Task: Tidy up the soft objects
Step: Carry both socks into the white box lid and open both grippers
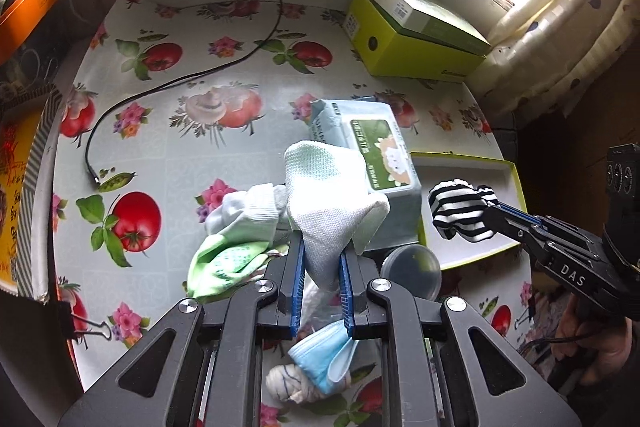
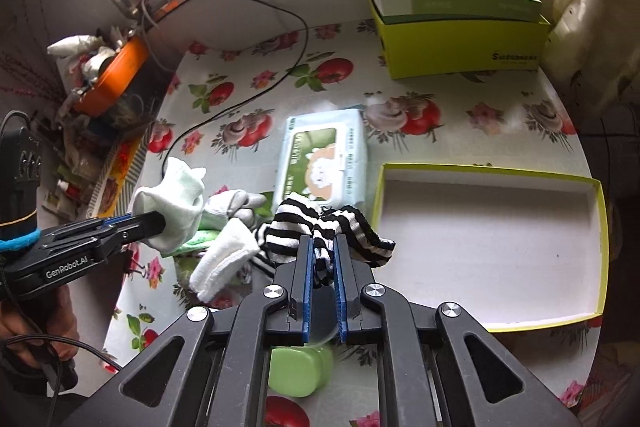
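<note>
Now left hand-held gripper clamped on pale green sock, right hand-held gripper pinching striped sock, near yellow-green tray

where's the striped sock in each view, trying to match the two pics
Left wrist view: striped sock at right of centre, pinched by the right gripper, over the shallow yellow-rimmed tray.
Right wrist view: striped sock at centre, between the blue fingers.
Shared landmark: wet wipes pack.

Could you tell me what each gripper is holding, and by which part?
The left gripper pinches the pale green sock near one end; the right gripper pinches the striped sock around its bunched middle.
</note>
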The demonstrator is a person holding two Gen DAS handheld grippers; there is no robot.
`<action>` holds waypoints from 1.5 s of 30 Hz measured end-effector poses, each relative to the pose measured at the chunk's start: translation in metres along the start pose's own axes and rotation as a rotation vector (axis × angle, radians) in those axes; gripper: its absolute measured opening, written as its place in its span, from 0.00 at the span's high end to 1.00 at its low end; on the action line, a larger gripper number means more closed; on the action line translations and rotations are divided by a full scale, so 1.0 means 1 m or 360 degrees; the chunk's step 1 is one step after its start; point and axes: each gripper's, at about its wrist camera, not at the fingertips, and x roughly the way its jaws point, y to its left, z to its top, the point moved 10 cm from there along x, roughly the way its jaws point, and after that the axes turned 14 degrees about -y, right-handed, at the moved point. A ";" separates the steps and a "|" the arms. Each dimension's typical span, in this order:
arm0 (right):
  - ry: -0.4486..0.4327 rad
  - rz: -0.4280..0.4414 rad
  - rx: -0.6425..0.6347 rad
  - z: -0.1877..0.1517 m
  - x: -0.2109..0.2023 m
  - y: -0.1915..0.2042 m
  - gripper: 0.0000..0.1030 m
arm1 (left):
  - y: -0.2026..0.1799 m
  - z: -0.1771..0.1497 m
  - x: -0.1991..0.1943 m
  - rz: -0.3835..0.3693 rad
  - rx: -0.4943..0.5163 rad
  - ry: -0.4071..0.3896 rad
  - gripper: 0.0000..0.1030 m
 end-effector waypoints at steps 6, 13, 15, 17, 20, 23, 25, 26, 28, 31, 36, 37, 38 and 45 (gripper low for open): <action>0.0023 -0.0095 0.0112 -0.011 0.004 -0.044 0.91 | -0.033 0.005 0.013 -0.0068 0.0088 0.0036 0.84; 0.0132 -0.0150 0.0201 -0.040 0.020 -0.074 0.91 | -0.061 0.007 0.025 -0.0109 0.0172 0.0074 0.84; 0.0184 -0.0154 0.0228 -0.052 0.025 -0.078 0.90 | -0.068 0.007 0.029 -0.0121 0.0192 0.0090 0.84; 0.0236 -0.0142 0.0261 -0.062 0.029 -0.080 0.87 | -0.075 0.007 0.034 -0.0132 0.0214 0.0106 0.84; 0.0243 -0.0131 0.0296 -0.068 0.025 -0.083 0.70 | -0.089 0.005 0.041 -0.0156 0.0251 0.0133 0.84; 0.0191 -0.0117 0.0299 -0.063 0.016 -0.084 0.63 | -0.102 0.004 0.050 -0.0177 0.0294 0.0159 0.84; 0.0163 -0.0122 0.0305 -0.059 0.011 -0.086 0.62 | -0.111 0.004 0.057 -0.0192 0.0322 0.0175 0.84; 0.0152 -0.0124 0.0314 -0.058 0.008 -0.088 0.62 | -0.116 0.004 0.062 -0.0202 0.0335 0.0185 0.84; 0.0138 -0.0130 0.0332 -0.057 0.005 -0.092 0.62 | -0.125 0.002 0.071 -0.0219 0.0353 0.0211 0.84; 0.0126 -0.0138 0.0354 -0.058 0.002 -0.097 0.62 | -0.137 -0.002 0.087 -0.0251 0.0372 0.0269 0.84; 0.0126 -0.0150 0.0378 -0.062 -0.001 -0.103 0.62 | -0.150 -0.004 0.112 -0.0272 0.0362 0.0325 0.84; 0.0127 -0.0153 0.0380 -0.063 -0.002 -0.104 0.62 | -0.153 -0.004 0.116 -0.0288 0.0358 0.0337 0.83; 0.0127 -0.0156 0.0380 -0.063 -0.002 -0.105 0.62 | -0.156 -0.004 0.119 -0.0299 0.0352 0.0344 0.83; 0.0144 -0.0188 0.0346 -0.064 0.004 -0.108 0.62 | -0.162 0.001 0.133 -0.0321 0.0312 0.0346 0.75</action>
